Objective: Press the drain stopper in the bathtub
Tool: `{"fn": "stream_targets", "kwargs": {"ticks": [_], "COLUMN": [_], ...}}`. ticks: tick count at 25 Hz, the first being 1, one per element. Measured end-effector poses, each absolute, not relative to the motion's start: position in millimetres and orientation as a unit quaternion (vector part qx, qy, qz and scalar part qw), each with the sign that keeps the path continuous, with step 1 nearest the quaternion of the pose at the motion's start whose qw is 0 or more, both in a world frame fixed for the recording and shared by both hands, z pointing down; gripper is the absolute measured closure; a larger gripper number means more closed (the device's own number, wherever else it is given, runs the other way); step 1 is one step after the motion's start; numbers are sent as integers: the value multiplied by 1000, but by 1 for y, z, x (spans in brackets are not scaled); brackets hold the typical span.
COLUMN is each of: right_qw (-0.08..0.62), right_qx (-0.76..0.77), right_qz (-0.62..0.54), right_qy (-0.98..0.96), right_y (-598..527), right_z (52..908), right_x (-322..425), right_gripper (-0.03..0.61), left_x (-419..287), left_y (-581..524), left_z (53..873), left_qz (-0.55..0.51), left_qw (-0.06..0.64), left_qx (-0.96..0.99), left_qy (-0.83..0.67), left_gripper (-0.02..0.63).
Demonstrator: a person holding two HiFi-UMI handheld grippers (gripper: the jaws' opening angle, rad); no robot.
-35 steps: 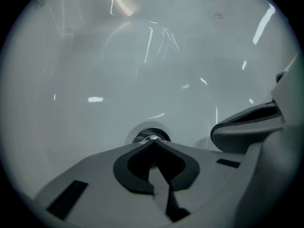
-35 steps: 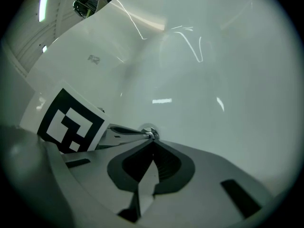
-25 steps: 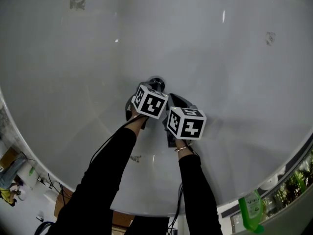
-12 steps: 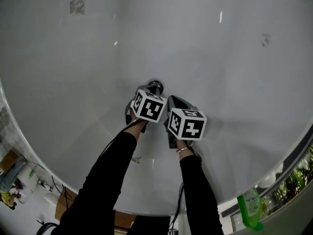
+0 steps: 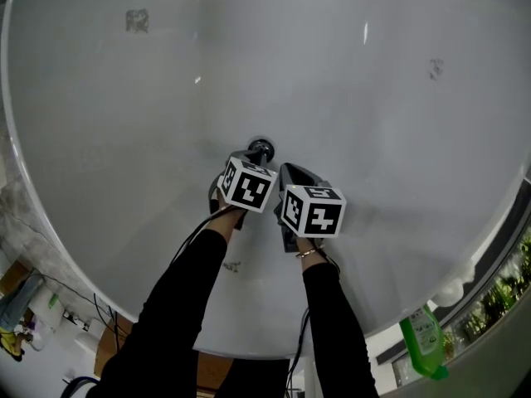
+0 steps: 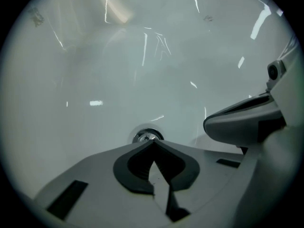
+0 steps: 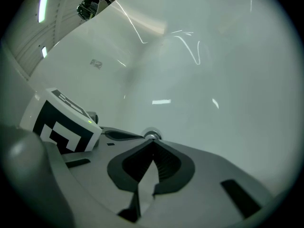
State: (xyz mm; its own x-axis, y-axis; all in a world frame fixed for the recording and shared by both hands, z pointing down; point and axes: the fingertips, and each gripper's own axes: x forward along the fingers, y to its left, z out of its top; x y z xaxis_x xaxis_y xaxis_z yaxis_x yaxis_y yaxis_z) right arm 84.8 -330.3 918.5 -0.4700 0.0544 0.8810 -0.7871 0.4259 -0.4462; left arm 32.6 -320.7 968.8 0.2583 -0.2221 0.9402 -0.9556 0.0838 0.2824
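- I hold the left gripper [image 6: 152,145] with its jaws pressed together and empty, so the blunt tip can push.
- The drain stopper [image 6: 148,136] sits just ahead of that tip, on the bathtub [image 5: 373,98] floor.
- The right gripper [image 7: 152,145], likewise closed on nothing, hovers alongside.

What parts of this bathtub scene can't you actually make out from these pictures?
- Drain stopper: in the left gripper view, the shut jaws of the left gripper hide its lower half, so I cannot tell whether they touch it.
- Head view: the marker cube hides that gripper's jaw tips.
- Grey marks on the bathtub wall: too small to read.
- Green bottle: label too small.
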Motion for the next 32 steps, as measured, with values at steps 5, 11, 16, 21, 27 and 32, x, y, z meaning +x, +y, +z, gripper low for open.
{"fn": "stream_targets", "kwargs": {"ticks": [5,11,16,21,27,32], "right_qw": [441,435,427,421,404,396], "right_qx": [259,264,271,276,293,305], "right_qz": [468,460,460,452,456,451], "right_qy": [-720,-728,-730,-737,-737,-740], "right_y": [-337,-343,-340,-340,-341,-343], "right_z": [898,873,853,833,808,786], "right_x": [81,74,69,65,68,73], "right_gripper": [577,577,577,577,577,577], "left_x": [28,14,7,1,-6,-8], "left_y": [-321,-330,-332,-333,-331,-328], "left_z": [948,914,887,863,829,803], "left_qz": [332,313,308,303,288,290], "left_qw": [534,522,515,510,505,497], "left_qx": [587,595,604,608,613,623], "left_qy": [-511,-525,-524,-528,-535,-530], "left_gripper": [609,609,609,610,609,610]}}
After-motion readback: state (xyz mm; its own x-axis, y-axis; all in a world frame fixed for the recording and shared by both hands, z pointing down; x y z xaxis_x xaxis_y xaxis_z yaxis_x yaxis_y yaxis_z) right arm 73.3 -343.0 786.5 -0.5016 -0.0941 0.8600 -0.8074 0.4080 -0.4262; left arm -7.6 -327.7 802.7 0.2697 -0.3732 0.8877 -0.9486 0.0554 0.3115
